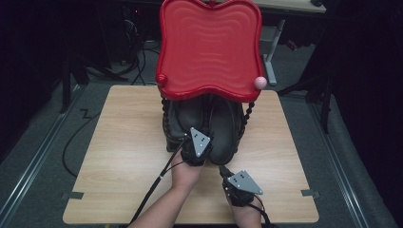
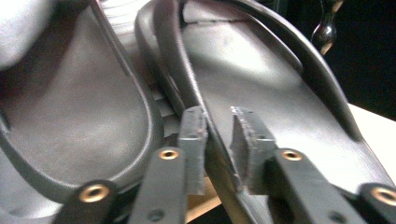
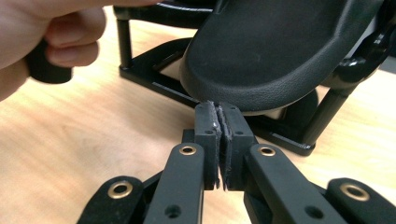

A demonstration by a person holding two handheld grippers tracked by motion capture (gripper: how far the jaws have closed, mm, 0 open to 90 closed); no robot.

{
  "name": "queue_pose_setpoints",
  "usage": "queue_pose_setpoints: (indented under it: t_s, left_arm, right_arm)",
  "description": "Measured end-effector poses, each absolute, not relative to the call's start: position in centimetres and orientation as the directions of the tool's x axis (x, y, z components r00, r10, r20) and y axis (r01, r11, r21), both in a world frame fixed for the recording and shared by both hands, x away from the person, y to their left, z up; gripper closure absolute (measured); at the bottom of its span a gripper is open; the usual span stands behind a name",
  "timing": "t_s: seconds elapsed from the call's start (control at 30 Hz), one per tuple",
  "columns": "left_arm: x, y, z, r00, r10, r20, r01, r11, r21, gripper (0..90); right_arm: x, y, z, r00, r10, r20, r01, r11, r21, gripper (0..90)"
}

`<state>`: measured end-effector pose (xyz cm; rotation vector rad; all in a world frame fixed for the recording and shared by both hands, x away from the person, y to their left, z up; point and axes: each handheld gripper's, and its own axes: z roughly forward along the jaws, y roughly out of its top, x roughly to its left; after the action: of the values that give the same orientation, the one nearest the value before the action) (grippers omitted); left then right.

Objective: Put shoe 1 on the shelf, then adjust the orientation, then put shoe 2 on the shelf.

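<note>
In the high view, two dark shoes [image 1: 209, 126] sit on a black rack [image 1: 247, 116] under a red tray [image 1: 209, 45] on the worktop [image 1: 123, 156]; the left gripper [image 1: 199, 138] reaches between them, and the right gripper [image 1: 223, 172] hovers nearer the person. In the left gripper view, its jaws clamp the rim of the right-hand shoe [image 2: 261, 84]. In the right gripper view, the jaws are pressed together, empty, just below a shoe's heel [image 3: 266, 56].
</note>
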<state>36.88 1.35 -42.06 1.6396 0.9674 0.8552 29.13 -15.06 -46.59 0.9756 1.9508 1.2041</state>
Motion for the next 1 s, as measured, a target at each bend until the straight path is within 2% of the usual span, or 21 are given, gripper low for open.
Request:
queue_pose_setpoints:
  t_s: [0.13, 0.33, 0.53, 1.0]
  left_arm:
    - [36.7, 1.6, -42.1, 0.431, 0.9, 0.07, 0.18, -0.162, 0.97, 65.6]
    - [35.6, 2.6, -42.3, 0.447, 0.892, 0.072, 0.165, -0.161, 0.973, 62.2]
    - [34.3, 3.9, -42.8, 0.454, 0.886, 0.095, 0.154, -0.183, 0.971, 60.7]
    - [33.8, 8.8, -44.6, 0.381, 0.923, 0.052, 0.193, -0.135, 0.972, 61.3]
  right_arm:
    - [30.2, -14.9, -46.4, -0.516, 0.848, -0.125, 0.257, 0.293, 0.921, 86.9]
    - [32.2, -14.8, -45.6, -0.489, 0.865, -0.111, 0.246, 0.259, 0.934, 86.9]
    - [34.2, -14.1, -45.0, -0.465, 0.879, -0.105, 0.243, 0.241, 0.94, 86.8]
    - [38.3, -12.8, -43.7, -0.411, 0.905, -0.108, 0.253, 0.228, 0.94, 86.1]
